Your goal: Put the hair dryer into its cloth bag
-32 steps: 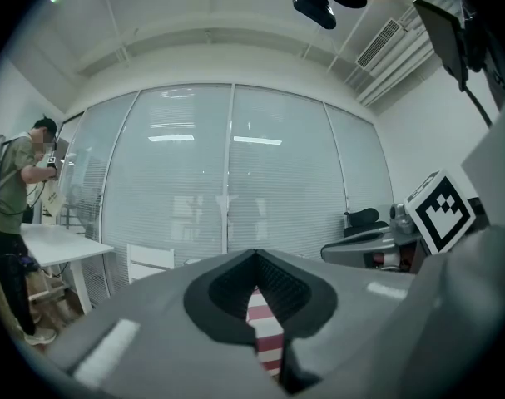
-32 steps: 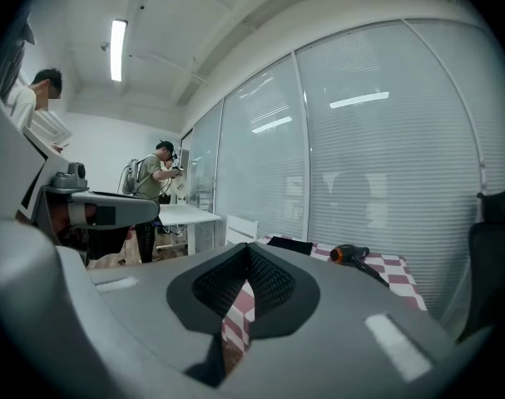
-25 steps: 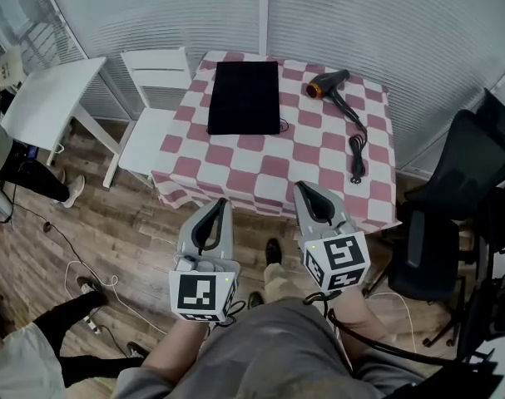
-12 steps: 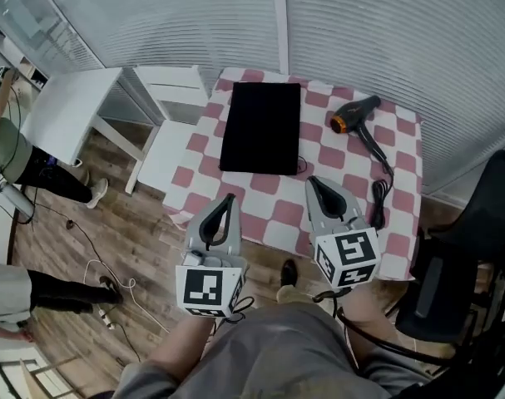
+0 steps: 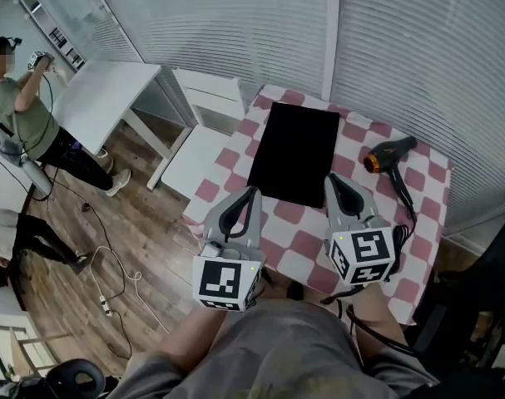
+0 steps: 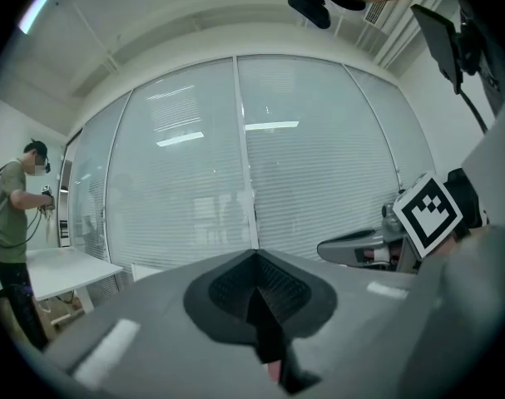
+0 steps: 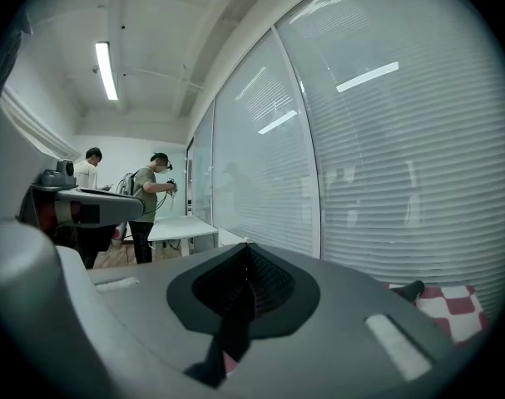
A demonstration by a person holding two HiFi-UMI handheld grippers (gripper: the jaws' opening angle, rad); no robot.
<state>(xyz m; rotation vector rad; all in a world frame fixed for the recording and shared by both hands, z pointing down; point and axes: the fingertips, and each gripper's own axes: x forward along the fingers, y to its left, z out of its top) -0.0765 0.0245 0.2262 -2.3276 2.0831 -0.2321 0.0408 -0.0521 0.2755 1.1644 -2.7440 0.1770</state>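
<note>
Table [image 5: 295, 227]: red/white check cloth.
Bag [image 5: 295, 154]: black, flat, mid-table.
Dryer [image 5: 391, 154]: black w/ orange ring, lying on table right of bag, apart from it, outside bag.
L gripper [image 5: 250, 192]: jaws clenched, empty, above table's near-left edge.
R gripper [image 5: 334, 179]: jaws clenched, empty, by bag's near-right corner.
Both clear of bag & dryer.

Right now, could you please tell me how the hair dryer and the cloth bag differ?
The bag lies flat, a plain black rectangle; the dryer is black with an orange nozzle. The bag covers more table than the dryer. The bag sits mid-table; the dryer lies near the right edge. Both rest on the checked table, apart.
</note>
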